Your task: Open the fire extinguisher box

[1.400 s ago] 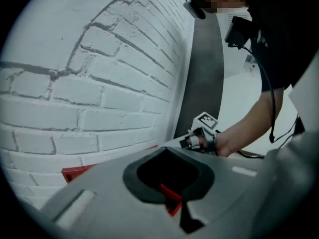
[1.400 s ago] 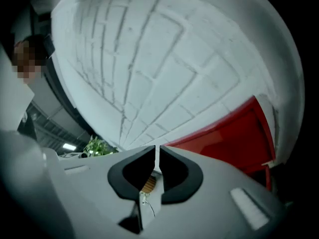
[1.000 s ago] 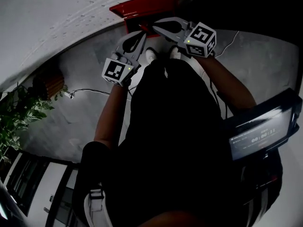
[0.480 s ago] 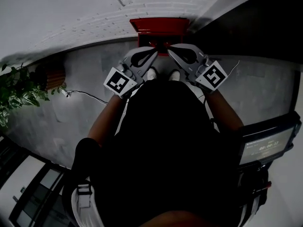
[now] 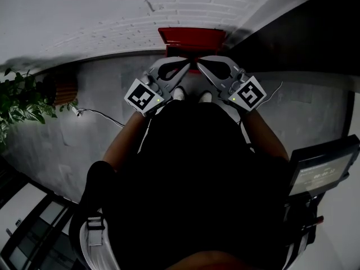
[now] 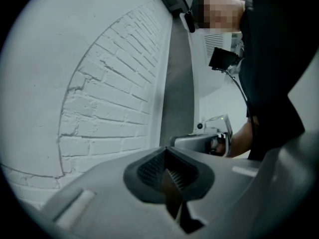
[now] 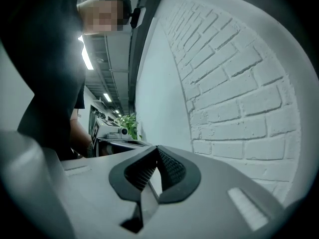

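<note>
The red fire extinguisher box (image 5: 191,38) stands on the floor against the white brick wall (image 5: 112,16), at the top middle of the head view. Its lid looks closed. Both grippers are held out just in front of it, short of touching it. My left gripper (image 5: 184,64) is shut with nothing between its pads (image 6: 167,171). My right gripper (image 5: 200,64) is also shut and empty, as its pads (image 7: 158,169) show. The two tips point toward each other, close together. Each gripper view faces the brick wall and the other gripper, not the box.
A potted plant (image 5: 22,103) and a brown object (image 5: 66,90) stand at the left, with a cable (image 5: 98,113) lying on the grey floor. A dark wall (image 5: 304,32) rises to the right of the box. A screen (image 5: 325,172) hangs at the person's right side.
The view has swung so the red box sits centred. Both grippers came level in front of it, tips together; they have barely moved in the last half second.
</note>
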{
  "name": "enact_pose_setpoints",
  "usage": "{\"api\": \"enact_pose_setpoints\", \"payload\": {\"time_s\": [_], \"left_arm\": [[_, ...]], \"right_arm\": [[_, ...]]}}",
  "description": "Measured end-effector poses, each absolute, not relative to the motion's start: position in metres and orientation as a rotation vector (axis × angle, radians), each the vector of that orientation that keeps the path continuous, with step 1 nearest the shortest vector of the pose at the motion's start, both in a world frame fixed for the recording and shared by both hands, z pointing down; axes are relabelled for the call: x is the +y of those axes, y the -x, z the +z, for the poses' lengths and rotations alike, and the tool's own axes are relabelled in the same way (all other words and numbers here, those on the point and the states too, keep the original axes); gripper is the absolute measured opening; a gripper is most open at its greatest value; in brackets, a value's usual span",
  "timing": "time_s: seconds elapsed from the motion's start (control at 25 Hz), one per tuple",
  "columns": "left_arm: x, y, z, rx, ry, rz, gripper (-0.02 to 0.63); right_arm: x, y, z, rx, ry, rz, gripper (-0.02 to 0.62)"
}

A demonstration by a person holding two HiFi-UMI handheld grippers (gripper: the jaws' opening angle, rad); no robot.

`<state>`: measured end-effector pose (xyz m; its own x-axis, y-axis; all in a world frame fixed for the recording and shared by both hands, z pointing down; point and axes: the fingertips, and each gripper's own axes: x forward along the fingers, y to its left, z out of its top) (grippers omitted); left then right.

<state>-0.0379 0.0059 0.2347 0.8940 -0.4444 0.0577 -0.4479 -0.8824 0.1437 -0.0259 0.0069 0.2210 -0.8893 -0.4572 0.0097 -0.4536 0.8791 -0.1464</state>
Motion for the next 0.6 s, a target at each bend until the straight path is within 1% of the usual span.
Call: {"api": "enact_pose_setpoints", "payload": {"time_s": [0.6], "left_arm": [[0.0016, 0.0361, 0.2387, -0.683, -2.907, 0.032, 0.003]], "right_arm": [[0.0087, 0.0282, 0.2291, 3.024, 0.713, -0.249, 0.009]]}}
